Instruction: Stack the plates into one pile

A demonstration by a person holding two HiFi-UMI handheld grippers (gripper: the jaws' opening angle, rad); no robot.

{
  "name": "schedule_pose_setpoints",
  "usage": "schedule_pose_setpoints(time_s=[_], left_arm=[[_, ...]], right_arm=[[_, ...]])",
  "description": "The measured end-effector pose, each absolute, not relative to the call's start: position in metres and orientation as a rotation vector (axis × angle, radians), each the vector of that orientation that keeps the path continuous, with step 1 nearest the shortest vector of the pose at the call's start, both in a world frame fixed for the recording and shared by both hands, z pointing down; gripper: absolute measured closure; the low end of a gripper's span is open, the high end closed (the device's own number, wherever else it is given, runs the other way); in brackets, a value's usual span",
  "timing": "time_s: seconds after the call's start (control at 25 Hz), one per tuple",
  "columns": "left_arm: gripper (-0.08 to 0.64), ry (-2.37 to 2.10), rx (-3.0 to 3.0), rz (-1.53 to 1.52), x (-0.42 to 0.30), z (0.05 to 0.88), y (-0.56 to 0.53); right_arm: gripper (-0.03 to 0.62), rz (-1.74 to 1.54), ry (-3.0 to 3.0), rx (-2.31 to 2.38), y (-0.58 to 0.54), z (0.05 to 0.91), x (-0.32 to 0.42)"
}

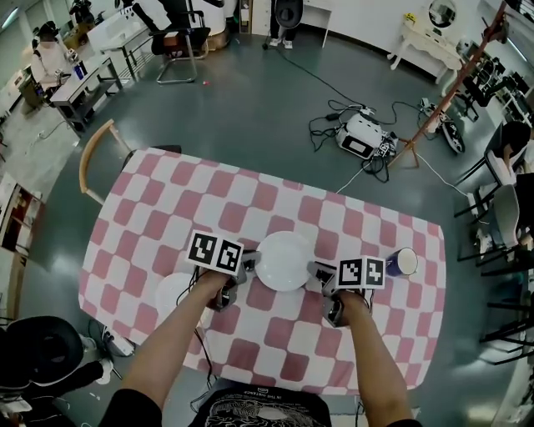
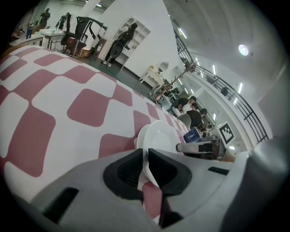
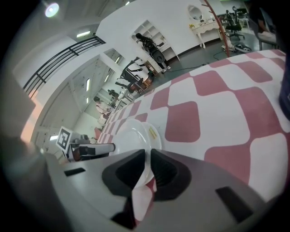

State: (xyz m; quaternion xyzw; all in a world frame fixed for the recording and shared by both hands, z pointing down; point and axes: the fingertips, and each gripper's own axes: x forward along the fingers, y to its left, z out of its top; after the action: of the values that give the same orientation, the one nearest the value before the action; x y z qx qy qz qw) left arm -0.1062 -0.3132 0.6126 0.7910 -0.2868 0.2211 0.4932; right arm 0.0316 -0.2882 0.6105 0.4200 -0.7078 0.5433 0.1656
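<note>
Plate (image 1: 284, 260), plain white, rim clamped by left gripper (image 1: 247, 268) and right gripper (image 1: 318, 271) fingers.

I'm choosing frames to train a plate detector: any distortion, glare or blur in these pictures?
Head view: sharp and evenly lit, edges bowed by the wide lens; the white plate is bright but keeps its rim. Left gripper view: strong fisheye, black corners, a ceiling lamp flares. Right gripper view: same fisheye, hazy left side, a second lamp glares at top left.

Checked table (image 1: 167, 208), blue mug (image 1: 402, 262), wooden chair (image 1: 86, 157)
</note>
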Motion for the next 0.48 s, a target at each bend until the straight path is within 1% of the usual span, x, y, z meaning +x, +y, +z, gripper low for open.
schedule_pose_setpoints(time_s=[0.2,0.48], left_arm=[[0.512,-0.677,1.916,0.537,-0.1044,0.6192,-0.3159],[0.508,-0.670,1.925,0.538,-0.1011,0.6211,-0.3195]], right_arm=[[0.543,1.550,-1.996,1.230,-0.2894,0.6155,0.0328],[0.531,1.460,-1.995,1.271,-0.2914,0.6150,0.0352]])
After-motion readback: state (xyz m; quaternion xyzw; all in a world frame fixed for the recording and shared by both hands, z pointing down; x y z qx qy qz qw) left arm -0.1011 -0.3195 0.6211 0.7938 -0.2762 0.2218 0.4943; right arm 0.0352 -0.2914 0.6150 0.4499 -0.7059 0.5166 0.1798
